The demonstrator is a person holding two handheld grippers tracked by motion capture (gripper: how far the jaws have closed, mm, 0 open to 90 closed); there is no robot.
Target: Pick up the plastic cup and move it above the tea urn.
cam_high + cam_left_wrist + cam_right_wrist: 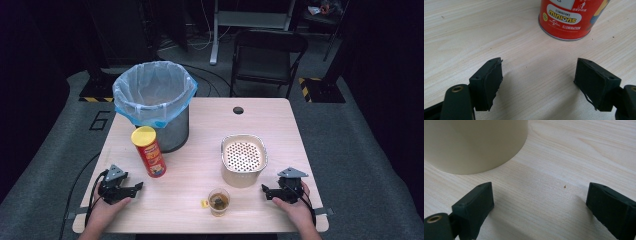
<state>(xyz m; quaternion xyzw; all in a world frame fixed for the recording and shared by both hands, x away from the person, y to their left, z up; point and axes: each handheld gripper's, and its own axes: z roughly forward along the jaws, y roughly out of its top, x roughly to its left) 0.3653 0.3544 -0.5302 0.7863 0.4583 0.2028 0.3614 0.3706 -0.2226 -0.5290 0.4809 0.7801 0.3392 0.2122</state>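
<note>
In the high view, a person is sitting at the near edge of a pale wooden table point(200, 125), holding a gripper in each hand. The left gripper point(131, 189) is resting near the near-left corner, its jaws spread apart and holding nothing. The right gripper point(266, 192) is lying near the near-right corner, jaws likewise apart and empty. A bin point(155, 102) lined with a blue bag is standing toward the far-left corner. A red can point(148, 151) with a yellow lid is standing upright just in front of the bin. A cream strainer bowl point(243, 159) is sitting right of the table's middle, beside the right gripper. A glass of tea point(219, 201) is standing close to the near edge, between the two grippers, with a small yellow tag point(205, 203) lying just to its left.

In the left gripper view, the two black jaws are standing wide over bare wood, and the red can point(571, 18) is rising ahead of them, apart from both.

In the right gripper view, the jaws are gaping wide above the tabletop, gripping nothing, while the cream bowl point(474, 145) is sitting ahead of the left jaw without touching it.
</note>
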